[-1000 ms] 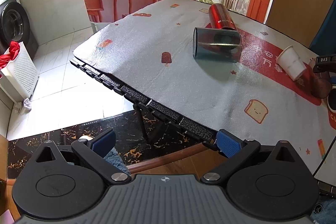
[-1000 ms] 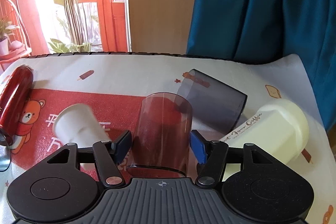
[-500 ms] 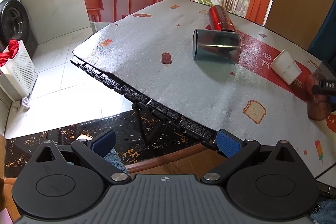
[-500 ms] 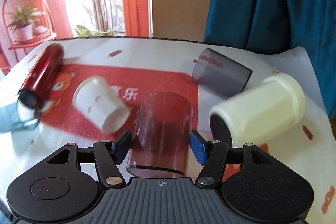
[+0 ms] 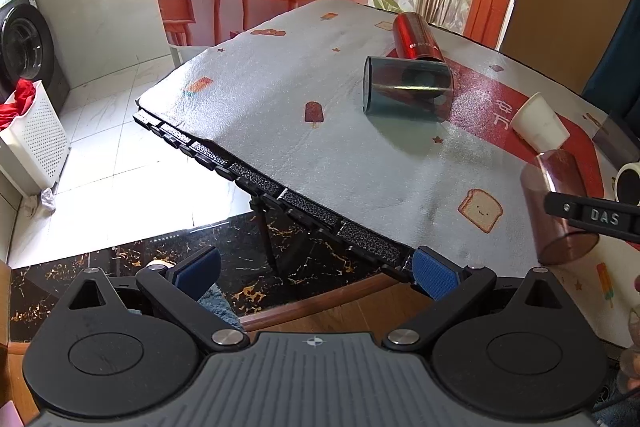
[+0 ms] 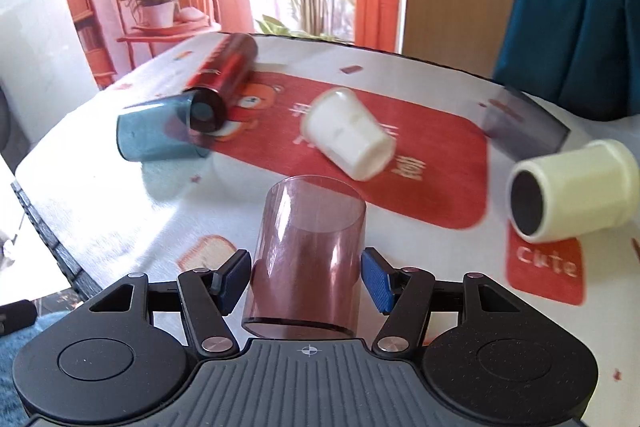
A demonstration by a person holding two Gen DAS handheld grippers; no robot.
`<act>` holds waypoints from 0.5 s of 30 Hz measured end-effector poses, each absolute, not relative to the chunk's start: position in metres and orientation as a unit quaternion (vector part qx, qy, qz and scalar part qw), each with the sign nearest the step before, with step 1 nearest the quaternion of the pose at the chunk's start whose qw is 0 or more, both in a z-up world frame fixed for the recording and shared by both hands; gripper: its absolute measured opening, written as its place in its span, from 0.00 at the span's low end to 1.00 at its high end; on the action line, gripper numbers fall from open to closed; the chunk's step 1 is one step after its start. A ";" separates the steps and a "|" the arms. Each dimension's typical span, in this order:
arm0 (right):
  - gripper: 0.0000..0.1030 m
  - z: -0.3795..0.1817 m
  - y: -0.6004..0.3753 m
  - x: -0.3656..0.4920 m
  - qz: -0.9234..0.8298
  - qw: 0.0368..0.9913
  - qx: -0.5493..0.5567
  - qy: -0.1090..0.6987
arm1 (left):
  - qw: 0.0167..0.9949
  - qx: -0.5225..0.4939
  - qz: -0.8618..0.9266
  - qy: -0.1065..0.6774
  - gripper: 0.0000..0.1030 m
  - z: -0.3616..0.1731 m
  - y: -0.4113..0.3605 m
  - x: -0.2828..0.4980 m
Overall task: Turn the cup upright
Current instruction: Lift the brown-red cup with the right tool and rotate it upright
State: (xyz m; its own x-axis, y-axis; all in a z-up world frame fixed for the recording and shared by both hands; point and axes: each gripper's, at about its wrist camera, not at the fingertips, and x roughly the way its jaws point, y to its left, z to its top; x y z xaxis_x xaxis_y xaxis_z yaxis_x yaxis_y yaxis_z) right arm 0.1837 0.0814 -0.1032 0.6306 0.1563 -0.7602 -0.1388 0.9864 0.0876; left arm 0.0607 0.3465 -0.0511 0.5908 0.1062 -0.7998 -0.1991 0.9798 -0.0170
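A clear reddish-brown plastic cup (image 6: 306,259) sits between the fingers of my right gripper (image 6: 306,281), which is shut on it and holds it tilted above the cloth. The same cup (image 5: 558,211) shows at the right edge of the left wrist view, with a right finger (image 5: 592,215) across it. My left gripper (image 5: 316,273) is open and empty, off the table's near edge, over the floor.
On the tablecloth (image 5: 280,99) lie a blue-green clear cup (image 6: 154,133), a red metal bottle (image 6: 224,75), a white paper cup (image 6: 348,135), a grey clear cup (image 6: 520,129) and a cream mug (image 6: 572,189), all on their sides. The table edge (image 5: 260,183) runs diagonally.
My right gripper has carried the reddish cup leftward and toward the table's near edge, turning to face the other cups. The left gripper has stayed still.
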 end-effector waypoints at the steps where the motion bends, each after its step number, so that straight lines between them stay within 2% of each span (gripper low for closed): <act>1: 0.56 -0.103 0.085 0.186 0.084 0.903 0.015 0.422 | 0.890 -0.055 0.088 0.444 1.00 -0.051 0.348 0.061; 15: 0.55 -0.099 0.096 0.182 0.141 0.892 0.058 0.425 | 0.885 -0.065 0.112 0.448 1.00 -0.053 0.353 0.061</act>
State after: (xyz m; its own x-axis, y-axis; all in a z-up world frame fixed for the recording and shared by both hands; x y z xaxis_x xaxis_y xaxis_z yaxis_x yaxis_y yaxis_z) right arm 0.1822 0.0957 -0.0991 0.5995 0.3003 -0.7419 -0.2013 0.9537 0.2234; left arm 0.0612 0.3531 -0.0534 0.5732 0.1406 -0.8073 -0.2565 0.9665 -0.0138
